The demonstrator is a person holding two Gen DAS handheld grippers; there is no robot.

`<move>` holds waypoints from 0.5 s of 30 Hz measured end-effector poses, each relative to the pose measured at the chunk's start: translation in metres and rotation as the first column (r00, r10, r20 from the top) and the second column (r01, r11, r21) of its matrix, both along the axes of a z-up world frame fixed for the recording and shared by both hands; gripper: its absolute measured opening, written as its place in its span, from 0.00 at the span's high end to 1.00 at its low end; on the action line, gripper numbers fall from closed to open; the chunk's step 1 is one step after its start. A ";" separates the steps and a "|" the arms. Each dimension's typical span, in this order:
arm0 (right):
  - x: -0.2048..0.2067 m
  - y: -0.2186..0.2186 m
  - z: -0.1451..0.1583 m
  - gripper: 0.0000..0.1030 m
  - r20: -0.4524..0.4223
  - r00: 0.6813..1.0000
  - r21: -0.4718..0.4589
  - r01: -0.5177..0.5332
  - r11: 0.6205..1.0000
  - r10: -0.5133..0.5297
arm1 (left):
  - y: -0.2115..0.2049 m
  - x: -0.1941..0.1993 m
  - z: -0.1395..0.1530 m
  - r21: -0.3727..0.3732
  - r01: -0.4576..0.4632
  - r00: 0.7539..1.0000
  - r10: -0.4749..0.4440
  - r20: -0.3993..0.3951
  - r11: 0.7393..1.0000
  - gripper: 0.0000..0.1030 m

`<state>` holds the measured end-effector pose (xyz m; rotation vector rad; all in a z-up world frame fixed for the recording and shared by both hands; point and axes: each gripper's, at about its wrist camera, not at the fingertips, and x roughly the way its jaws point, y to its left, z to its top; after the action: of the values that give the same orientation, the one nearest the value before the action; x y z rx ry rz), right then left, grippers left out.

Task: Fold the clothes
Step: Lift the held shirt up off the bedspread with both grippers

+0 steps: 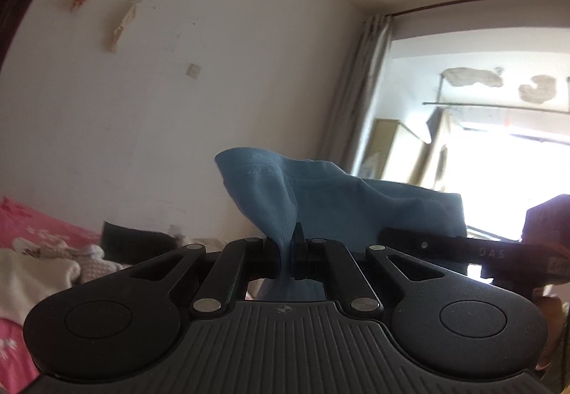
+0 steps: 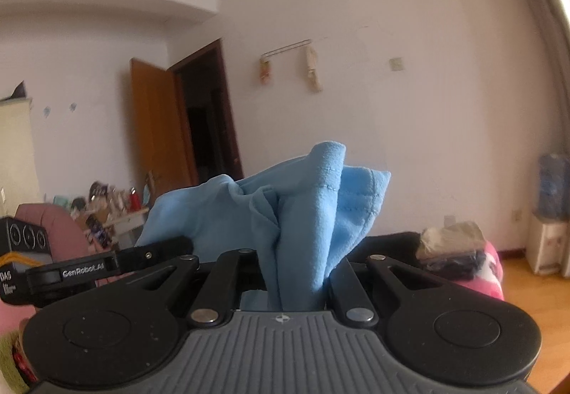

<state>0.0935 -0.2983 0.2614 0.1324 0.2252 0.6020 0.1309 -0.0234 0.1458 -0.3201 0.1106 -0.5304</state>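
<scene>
A light blue garment (image 1: pixel 320 201) is held up in the air between both grippers. My left gripper (image 1: pixel 286 257) is shut on a bunched edge of it, with stitched hem folds standing above the jaws. My right gripper (image 2: pixel 295 273) is shut on another bunched part of the same blue garment (image 2: pixel 306 208), which hides its fingertips. The right gripper's body shows at the right of the left wrist view (image 1: pixel 463 251). The left gripper's body shows at the left of the right wrist view (image 2: pixel 71 273). Both cameras point up at the walls.
A bed with a pink cover (image 1: pixel 42 219) holds white and pale clothes (image 1: pixel 42 273) and a dark item (image 1: pixel 131 240). Folded clothes (image 2: pixel 452 251) lie on the pink bed. An open wooden door (image 2: pixel 160 130), a cluttered table (image 2: pixel 114 208), a curtain (image 1: pixel 359 87) and a bright window (image 1: pixel 498 180) stand around.
</scene>
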 end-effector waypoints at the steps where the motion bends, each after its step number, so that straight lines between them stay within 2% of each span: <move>1: 0.008 0.001 0.003 0.91 0.003 1.000 -0.010 -0.018 1.000 0.018 | -0.003 0.010 0.002 0.011 -0.014 1.000 0.014 -0.004 1.000 0.98; 4: 0.045 0.003 0.007 0.91 0.011 0.998 -0.022 -0.062 0.998 0.062 | -0.014 0.054 0.006 0.072 -0.040 0.998 0.043 -0.042 0.997 0.97; 7: 0.095 0.006 0.003 0.91 0.017 0.995 -0.012 -0.096 0.995 0.096 | -0.024 0.100 0.005 0.144 -0.078 0.996 0.084 -0.037 0.987 0.97; 15: 0.253 0.013 -0.021 0.91 0.089 0.981 0.140 -0.183 0.973 0.172 | -0.030 0.215 0.006 0.198 -0.155 0.988 0.155 0.017 0.968 0.98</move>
<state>0.3468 -0.2854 0.2403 0.2333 0.1186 0.8007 0.3454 -0.0536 0.1516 -0.1315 0.1350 -0.3606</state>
